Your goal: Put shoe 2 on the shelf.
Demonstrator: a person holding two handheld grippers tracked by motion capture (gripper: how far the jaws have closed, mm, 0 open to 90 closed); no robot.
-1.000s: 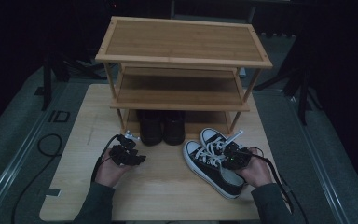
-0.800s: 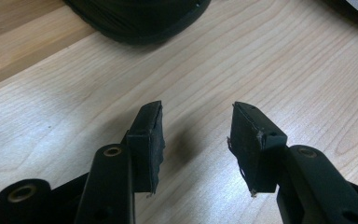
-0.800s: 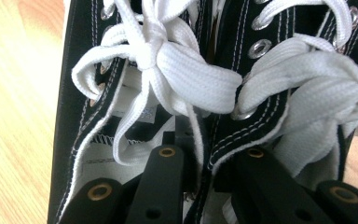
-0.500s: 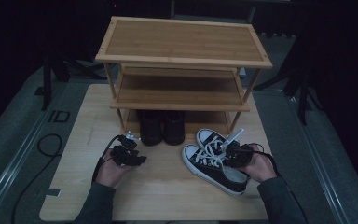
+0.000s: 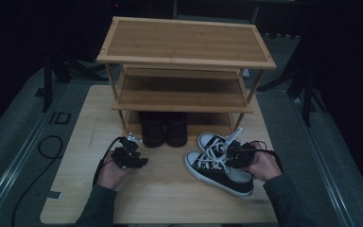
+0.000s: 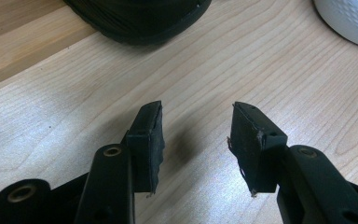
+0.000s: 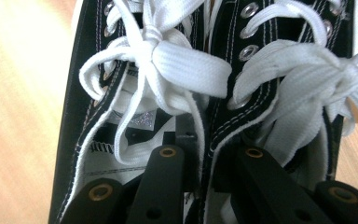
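A pair of black low sneakers with white laces [image 5: 216,166] lies side by side on the wooden table [image 5: 170,196], right of centre. My right gripper [image 5: 231,153] reaches into their openings. In the right gripper view one jaw is inside each sneaker [image 7: 149,60], and my right gripper [image 7: 205,158] is shut on the two adjoining inner side walls. My left gripper [image 5: 139,160] is low over the bare table, left of the sneakers. It [image 6: 196,135] is open with nothing between its pads.
A three-tier bamboo shoe rack [image 5: 184,61] stands at the back of the table. A pair of black shoes [image 5: 164,128] sits on its lowest level, and its sole edge [image 6: 140,18] lies just ahead of the left gripper. A white toe cap [image 6: 349,18] shows nearby.
My right hand has edged slightly left and toward the rack, with the gripper in the sneakers, and the pair shifted a little with it. The left gripper has stayed in place.
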